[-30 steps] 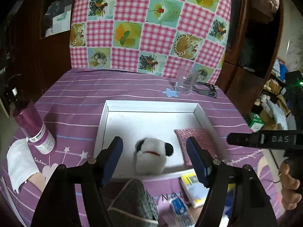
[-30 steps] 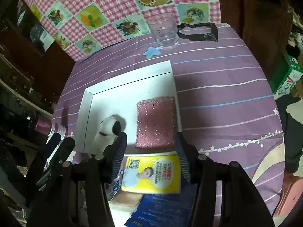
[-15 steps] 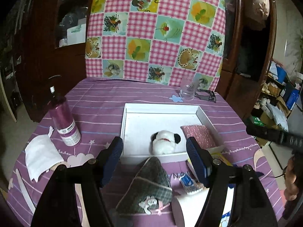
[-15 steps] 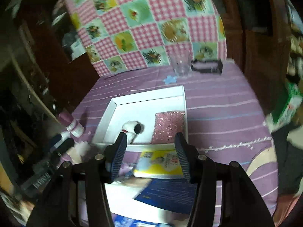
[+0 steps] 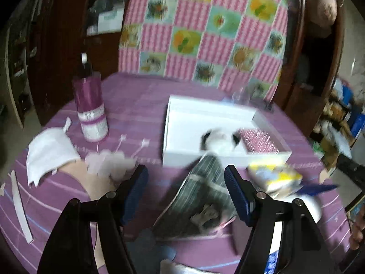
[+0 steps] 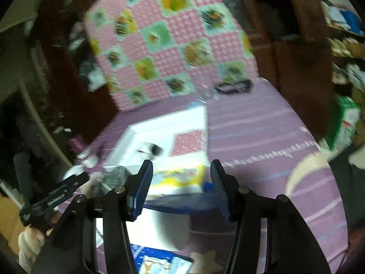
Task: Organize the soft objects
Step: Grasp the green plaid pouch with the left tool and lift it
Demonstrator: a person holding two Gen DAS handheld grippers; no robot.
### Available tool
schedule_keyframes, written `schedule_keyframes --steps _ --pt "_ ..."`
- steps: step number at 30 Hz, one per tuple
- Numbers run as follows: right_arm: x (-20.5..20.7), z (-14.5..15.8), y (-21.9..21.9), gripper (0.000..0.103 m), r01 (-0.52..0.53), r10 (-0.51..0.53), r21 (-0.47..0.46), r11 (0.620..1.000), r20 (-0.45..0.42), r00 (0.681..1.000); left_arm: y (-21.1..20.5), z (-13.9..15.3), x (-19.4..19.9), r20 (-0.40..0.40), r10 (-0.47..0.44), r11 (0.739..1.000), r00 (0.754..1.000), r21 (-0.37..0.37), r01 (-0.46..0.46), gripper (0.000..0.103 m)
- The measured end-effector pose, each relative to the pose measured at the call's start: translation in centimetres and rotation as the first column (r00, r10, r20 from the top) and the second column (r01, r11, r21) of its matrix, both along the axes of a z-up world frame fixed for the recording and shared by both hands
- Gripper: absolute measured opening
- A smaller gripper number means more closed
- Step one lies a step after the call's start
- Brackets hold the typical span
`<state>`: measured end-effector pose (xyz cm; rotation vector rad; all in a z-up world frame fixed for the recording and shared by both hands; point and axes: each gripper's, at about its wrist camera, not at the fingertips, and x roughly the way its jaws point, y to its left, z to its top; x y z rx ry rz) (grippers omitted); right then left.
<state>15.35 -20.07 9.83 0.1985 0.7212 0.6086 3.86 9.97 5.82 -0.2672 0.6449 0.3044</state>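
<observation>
A white tray (image 5: 182,118) on the purple cloth holds a black-and-white panda plush (image 5: 220,140) and a pink glittery pouch (image 5: 260,140). In front of the tray lies a grey plaid fabric pouch (image 5: 205,196). My left gripper (image 5: 185,173) hangs open above it, fingers to either side, pads not touching it. In the right wrist view the tray (image 6: 164,125), panda (image 6: 150,149) and pink pouch (image 6: 188,141) lie ahead. My right gripper (image 6: 181,167) is open over a yellow packet (image 6: 180,179), with nothing between its pads. Both views are blurred.
A purple bottle (image 5: 90,111), a white folded cloth (image 5: 49,153) and a white strip (image 5: 20,207) sit at the left. A blue booklet (image 6: 182,202) lies near the front. A glass (image 6: 205,91) and a black clip (image 6: 235,86) stand behind the tray. Dark cabinets surround the table.
Both grippers have drawn back from the tray, so it looks smaller and farther. The plaid pouch now lies between the left fingers. The right view has swung upward. Jaw gaps are unchanged.
</observation>
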Motion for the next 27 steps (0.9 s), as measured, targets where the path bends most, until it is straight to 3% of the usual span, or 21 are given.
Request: schedule_keyframes --steps 5,10,16,20,27 --pt "0.5 -0.5 -0.5 0.054 0.110 -0.110 -0.008 0.994 -0.074 0.991 -0.5 -0.4 -0.2 0.004 -0.035 0.999 0.999 -0.016 0.035 0.070" --pt "1.1 -1.6 -0.9 0.054 0.098 -0.094 0.014 0.995 -0.152 0.984 -1.2 -1.4 0.5 -0.054 -0.050 0.999 0.997 -0.004 0.049 0.070" --pt "1.2 -2.5 -1.2 0.053 0.062 -0.044 0.069 0.996 -0.237 0.970 -0.7 -2.4 1.0 -0.114 -0.064 0.997 0.991 -0.059 0.057 0.070" --pt "1.2 -2.6 -1.0 0.050 0.073 -0.065 0.026 0.997 -0.249 0.966 -0.6 -3.4 1.5 -0.171 -0.082 0.994 0.982 -0.089 0.068 0.070" --pt "0.9 -2.4 -0.9 0.048 0.044 -0.033 0.038 0.998 -0.263 0.964 -0.5 -3.9 1.7 -0.177 -0.107 0.987 0.978 -0.135 0.083 0.070"
